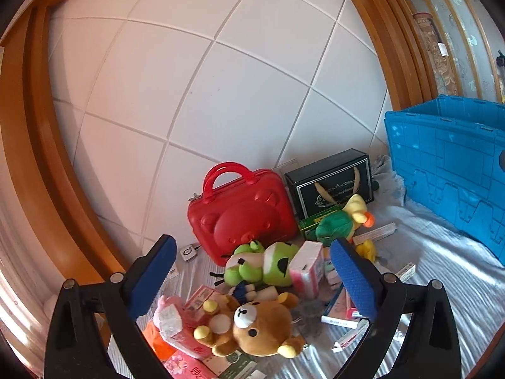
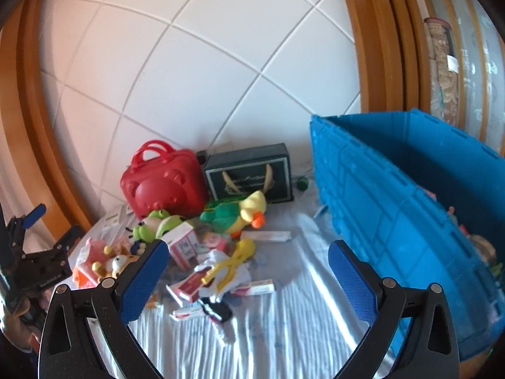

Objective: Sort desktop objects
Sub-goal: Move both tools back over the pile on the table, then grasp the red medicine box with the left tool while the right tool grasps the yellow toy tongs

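Left wrist view first: the left gripper (image 1: 252, 278) hangs above a heap of toys with its blue fingers (image 1: 151, 281) spread wide and nothing between them. Directly below the gap lies a brown bear plush (image 1: 258, 325) on its back, head towards the camera, its long axis running roughly across the line of the fingers. Just beyond it a green frog plush (image 1: 262, 265) lies sideways, touching a pink-and-white carton (image 1: 307, 268). Behind them stands a red bear-face case (image 1: 243, 218) against the tiled wall, with a black gift box (image 1: 331, 180) beside it and a yellow duck plush (image 1: 344, 218) leaning in front of the box. The blue crate (image 1: 448, 173) sits well off to the right on the striped cloth (image 1: 442, 284).

Right wrist view: the right gripper (image 2: 249, 281) is also open and empty, held over the cloth's middle. Ahead of its gap lie yellow tongs (image 2: 233, 262) on a white rag, their long axis slanting up to the right, among small flat boxes. The crate is just beside the right finger, and some items already lie inside it. The left gripper shows at the far left edge, over the bear.

Judging from this, the bear falls to the left hand, which is nearer; the crate lies on the far side, so the carry must cross over the clutter.
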`<action>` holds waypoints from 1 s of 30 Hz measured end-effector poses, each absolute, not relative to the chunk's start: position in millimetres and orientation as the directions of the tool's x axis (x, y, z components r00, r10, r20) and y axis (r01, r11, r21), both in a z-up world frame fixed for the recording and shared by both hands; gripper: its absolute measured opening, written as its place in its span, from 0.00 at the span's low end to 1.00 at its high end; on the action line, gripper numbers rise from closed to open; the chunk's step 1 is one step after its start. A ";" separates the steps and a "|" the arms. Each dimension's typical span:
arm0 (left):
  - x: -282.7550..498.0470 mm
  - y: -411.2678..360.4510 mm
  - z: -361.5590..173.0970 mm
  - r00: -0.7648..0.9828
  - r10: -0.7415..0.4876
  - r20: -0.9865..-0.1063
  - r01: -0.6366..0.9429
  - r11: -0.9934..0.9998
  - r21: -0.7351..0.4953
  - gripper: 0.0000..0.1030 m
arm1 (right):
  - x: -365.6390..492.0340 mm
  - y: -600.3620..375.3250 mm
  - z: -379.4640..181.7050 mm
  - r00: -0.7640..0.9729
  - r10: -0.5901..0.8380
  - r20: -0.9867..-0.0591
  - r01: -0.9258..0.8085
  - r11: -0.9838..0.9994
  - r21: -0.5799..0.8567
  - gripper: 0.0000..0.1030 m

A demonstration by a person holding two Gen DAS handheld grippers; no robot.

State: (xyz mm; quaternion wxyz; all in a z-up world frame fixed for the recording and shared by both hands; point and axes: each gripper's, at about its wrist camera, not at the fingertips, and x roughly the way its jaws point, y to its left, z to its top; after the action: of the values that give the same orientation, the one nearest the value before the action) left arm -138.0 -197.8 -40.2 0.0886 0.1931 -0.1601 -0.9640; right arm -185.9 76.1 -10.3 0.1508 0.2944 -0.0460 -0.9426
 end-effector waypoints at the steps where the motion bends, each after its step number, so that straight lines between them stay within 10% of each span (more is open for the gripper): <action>1: -139.3 -202.9 -41.9 -0.908 -0.229 -0.351 0.107 -0.936 0.334 0.97 | -189.8 68.5 -16.5 -0.769 -0.319 -0.554 0.268 -0.948 0.173 1.00; 23: -232.6 -127.6 -216.0 -0.763 0.019 -0.646 -0.233 -0.940 0.247 0.96 | -350.4 8.9 -179.7 -0.490 -0.413 -0.767 0.343 -0.901 0.265 0.99; 30: -259.1 -117.4 -245.9 -0.702 0.075 -0.709 -0.319 -0.922 0.219 0.96 | -421.9 -17.0 -252.9 -0.344 -0.460 -0.819 0.254 -0.885 0.390 0.81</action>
State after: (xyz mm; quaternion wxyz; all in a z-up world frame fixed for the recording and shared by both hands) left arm -259.1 -117.4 -245.9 -0.1087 0.3707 -0.1649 -0.9075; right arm -421.9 -17.0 -252.9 0.2191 0.5292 -0.0974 -0.8139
